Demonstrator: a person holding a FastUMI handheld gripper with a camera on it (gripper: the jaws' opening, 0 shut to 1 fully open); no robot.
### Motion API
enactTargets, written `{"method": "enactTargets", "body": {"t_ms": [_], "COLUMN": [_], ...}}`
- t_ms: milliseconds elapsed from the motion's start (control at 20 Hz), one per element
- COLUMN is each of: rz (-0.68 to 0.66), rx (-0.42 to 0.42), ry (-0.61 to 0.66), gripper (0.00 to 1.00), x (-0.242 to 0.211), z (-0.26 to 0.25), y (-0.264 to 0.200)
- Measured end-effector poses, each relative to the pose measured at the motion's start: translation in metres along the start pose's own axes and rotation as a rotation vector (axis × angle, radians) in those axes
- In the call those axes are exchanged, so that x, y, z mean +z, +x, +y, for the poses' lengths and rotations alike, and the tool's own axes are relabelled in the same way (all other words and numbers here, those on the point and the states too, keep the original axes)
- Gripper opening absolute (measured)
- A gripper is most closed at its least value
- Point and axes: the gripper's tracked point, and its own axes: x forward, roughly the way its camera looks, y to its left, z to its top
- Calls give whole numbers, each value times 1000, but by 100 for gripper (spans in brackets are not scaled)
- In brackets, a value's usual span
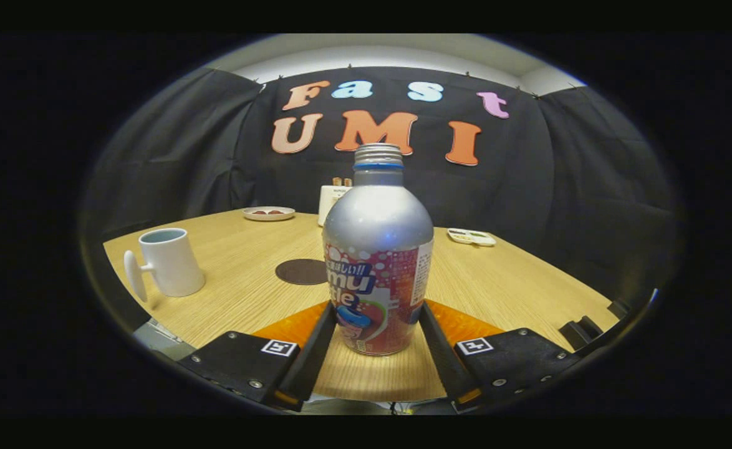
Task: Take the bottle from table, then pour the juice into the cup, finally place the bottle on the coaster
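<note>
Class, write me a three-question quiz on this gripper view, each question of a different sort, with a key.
1. True or false: the bottle stands upright between the fingers of the gripper.
2. What lies just beyond the bottle on the table? A) dark round coaster B) spoon C) folded towel
3. Fill in: the white cup stands to the ___ of the coaster.

Key: 1 true; 2 A; 3 left. The fingers flank the bottle's lower body; whether both press on it cannot be told.
</note>
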Motion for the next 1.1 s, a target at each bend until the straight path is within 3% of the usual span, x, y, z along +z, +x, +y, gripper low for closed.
{"method": "enactTargets", "body": {"t_ms": [450, 700, 950, 1100], "rz": [-33, -76, -65, -92], "rx": [-67, -140, -120, -150], "ry": [-209, -449, -582, -689], "gripper": [78, 77, 77, 77], "x": [24, 51, 58, 72], "z": [10, 13, 34, 38], "y": [-6, -5, -1, -2]}}
